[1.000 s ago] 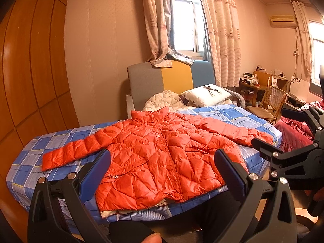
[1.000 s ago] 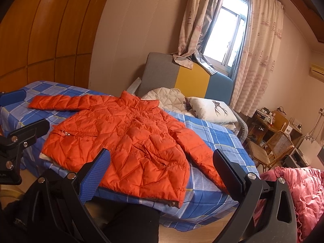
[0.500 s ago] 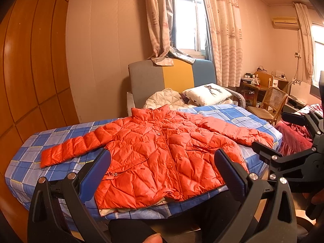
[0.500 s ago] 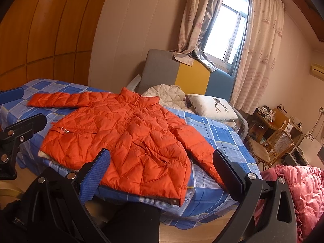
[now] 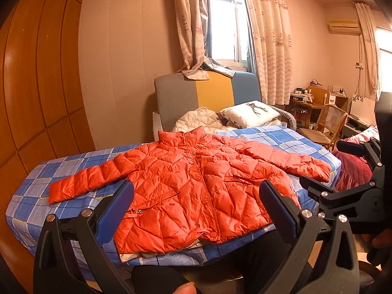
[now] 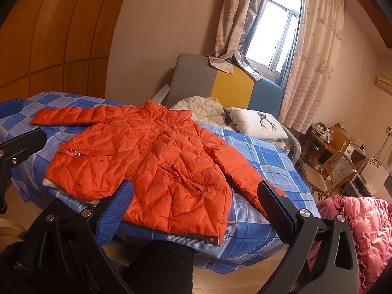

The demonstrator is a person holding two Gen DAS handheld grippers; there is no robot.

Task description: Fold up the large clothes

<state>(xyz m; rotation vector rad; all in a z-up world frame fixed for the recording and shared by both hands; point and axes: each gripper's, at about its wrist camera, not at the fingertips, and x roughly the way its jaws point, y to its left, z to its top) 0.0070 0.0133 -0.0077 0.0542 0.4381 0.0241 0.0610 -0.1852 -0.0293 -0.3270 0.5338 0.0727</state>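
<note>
An orange quilted puffer jacket (image 5: 193, 191) (image 6: 147, 161) lies front up and buttoned on a bed with a blue checked sheet (image 5: 276, 137) (image 6: 264, 156), both sleeves spread out to the sides. My left gripper (image 5: 196, 205) is open and hovers in front of the jacket's hem, touching nothing. My right gripper (image 6: 193, 203) is open too, held before the hem's right corner and right sleeve, with nothing between its fingers. The right gripper's black frame shows at the right edge of the left wrist view.
A grey, yellow and blue headboard (image 5: 208, 93), a white quilted garment (image 5: 198, 120) and a deer-print pillow (image 5: 252, 112) sit behind the bed. A wicker chair (image 6: 328, 171), a cluttered desk (image 5: 311, 100) and a pink ruffled blanket (image 6: 362, 220) stand right. The person's dark-trousered knees (image 6: 161, 264) are below.
Both grippers have drifted slightly, so the jacket sits a little higher and more centred in each view. The jacket itself has not moved and both grippers stay open.
</note>
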